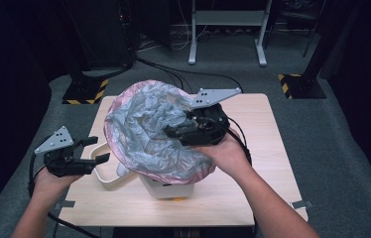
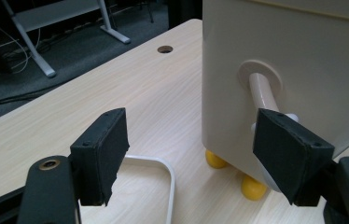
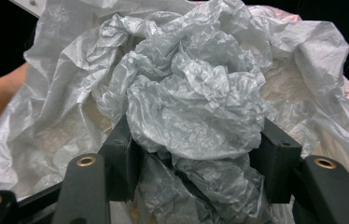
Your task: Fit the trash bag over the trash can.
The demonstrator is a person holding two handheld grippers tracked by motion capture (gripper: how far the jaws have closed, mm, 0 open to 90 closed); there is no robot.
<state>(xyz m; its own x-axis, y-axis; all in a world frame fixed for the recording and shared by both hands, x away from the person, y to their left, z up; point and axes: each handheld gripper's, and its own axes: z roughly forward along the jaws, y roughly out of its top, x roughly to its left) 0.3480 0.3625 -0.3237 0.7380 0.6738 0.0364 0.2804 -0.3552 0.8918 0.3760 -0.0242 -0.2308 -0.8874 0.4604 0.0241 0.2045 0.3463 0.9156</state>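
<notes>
Two grippers are at work over a small wooden table (image 1: 253, 163), and the coming move turns on how the crumpled plastic bag (image 1: 154, 131) sits against the jaws of the right one. The right gripper (image 1: 176, 131) comes in from the bag's right side with its jaws pointing left into the bag's open mouth, and in the right gripper view a bunched wad of the grey liner (image 3: 196, 107) lies squarely between the two black jaws, which clasp its sides; the wad is bulky, so the jaws stand fairly wide while gripping it. The bag, grey inside and pink along its outer rim, is draped over the top of a white bin (image 1: 166, 188) that stands near the table's front edge, and its mouth tilts up and to the right, toward that hand. The left gripper (image 1: 96, 150) hangs apart at the table's left edge, jaws spread with nothing between them, aimed level at the bin's side; in the left gripper view the bin's white wall (image 2: 303, 60), a curved white handle (image 2: 263, 91) and the yellow feet (image 2: 254, 189) lie just ahead and to the right of the jaws. By this layout the right hand is plainly the nearer to the bag, and the left looks placed to steady the bin.
</notes>
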